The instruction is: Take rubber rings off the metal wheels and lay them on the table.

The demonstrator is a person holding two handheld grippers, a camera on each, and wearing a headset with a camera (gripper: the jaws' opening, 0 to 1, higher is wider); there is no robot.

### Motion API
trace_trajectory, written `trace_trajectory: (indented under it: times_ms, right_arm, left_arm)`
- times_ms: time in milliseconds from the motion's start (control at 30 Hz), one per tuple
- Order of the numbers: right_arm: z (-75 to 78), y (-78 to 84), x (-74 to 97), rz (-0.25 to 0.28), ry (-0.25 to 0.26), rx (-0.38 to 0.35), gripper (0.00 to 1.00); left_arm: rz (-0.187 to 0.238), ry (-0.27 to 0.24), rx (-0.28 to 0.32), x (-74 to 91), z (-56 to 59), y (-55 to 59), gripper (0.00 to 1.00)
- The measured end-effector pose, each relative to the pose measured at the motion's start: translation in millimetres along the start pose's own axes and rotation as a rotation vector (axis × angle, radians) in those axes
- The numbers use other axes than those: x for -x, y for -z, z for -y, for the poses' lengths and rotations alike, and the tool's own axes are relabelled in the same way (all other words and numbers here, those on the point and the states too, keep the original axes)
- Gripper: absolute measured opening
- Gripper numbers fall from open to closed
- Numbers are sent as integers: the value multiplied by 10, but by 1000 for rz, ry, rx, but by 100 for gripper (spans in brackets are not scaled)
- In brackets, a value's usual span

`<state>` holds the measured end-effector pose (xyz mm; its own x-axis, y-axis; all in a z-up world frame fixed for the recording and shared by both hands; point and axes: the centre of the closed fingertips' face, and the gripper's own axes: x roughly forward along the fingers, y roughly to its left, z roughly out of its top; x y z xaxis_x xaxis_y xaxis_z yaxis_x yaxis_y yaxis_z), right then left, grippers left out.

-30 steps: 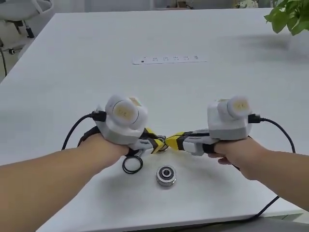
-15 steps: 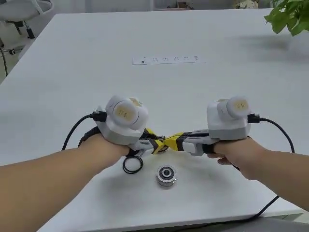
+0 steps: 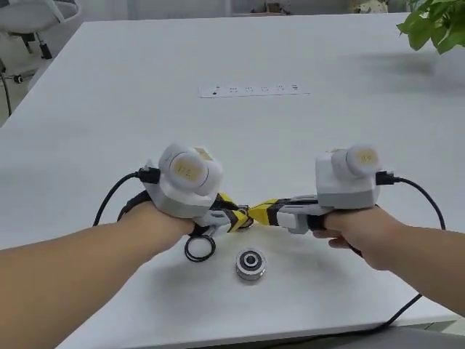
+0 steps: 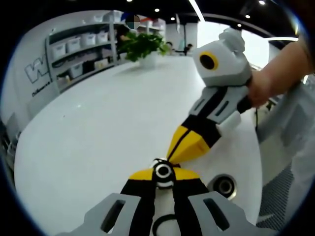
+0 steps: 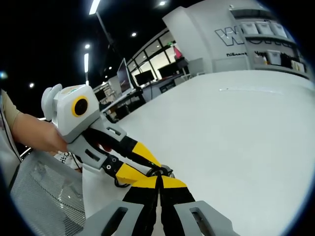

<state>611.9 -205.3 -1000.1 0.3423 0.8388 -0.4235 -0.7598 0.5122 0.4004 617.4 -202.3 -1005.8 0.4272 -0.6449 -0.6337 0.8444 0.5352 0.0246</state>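
A small metal wheel [image 3: 246, 216] hangs above the white table [image 3: 240, 138], and my left gripper [image 3: 239, 217] is shut on it. In the left gripper view the wheel [image 4: 163, 171] sits between the yellow jaw tips. My right gripper [image 3: 255, 214] comes in from the right, with its tips shut on the black rubber ring [image 5: 166, 170] at the wheel's edge. A loose rubber ring [image 3: 200, 248] lies on the table under the left gripper. A second metal wheel [image 3: 251, 264] stands on the table just below the meeting tips.
A white power strip [image 3: 254, 89] lies mid-table. A green plant [image 3: 434, 25] is at the far right corner and an office chair [image 3: 36, 14] at the far left. Black cables [image 3: 112, 196] trail from both grippers. The table's front edge [image 3: 290, 336] is close.
My right gripper has drifted slightly to the right. The left gripper, the held wheel and the things on the table stay as they were.
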Motion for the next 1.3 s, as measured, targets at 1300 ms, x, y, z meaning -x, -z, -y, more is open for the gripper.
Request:
trace_trajectory:
  times_ms: [1300]
  right_arm:
    - [-39, -37, -47, 26, -23, -33, 0]
  left_arm:
    - [-2, -4, 6, -4, -1, 5, 13]
